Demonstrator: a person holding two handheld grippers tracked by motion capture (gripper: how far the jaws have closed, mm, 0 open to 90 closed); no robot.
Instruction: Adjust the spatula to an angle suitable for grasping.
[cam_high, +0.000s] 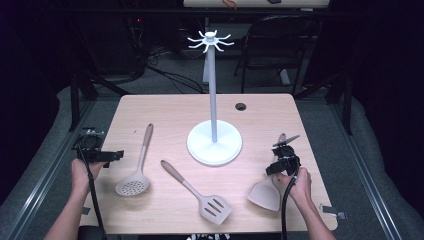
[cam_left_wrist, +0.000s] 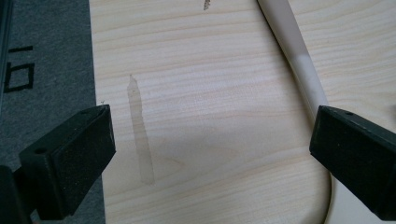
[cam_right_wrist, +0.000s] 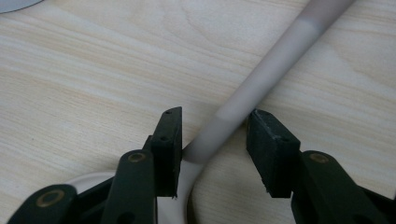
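Right tool (cam_right_wrist: 214, 126) straddles the spatula (cam_right_wrist: 261, 79) handle, jaws narrowly apart; left tool (cam_left_wrist: 210, 144) gapes wide.

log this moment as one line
left claw: open, over bare table | right claw: open, straddling grey solid spatula's handle | white hook stand: empty

Pale wood-grain table (cam_high: 260, 112), white stand (cam_high: 214, 142), beige utensils with brown handles, black tool pads (cam_left_wrist: 79, 154).
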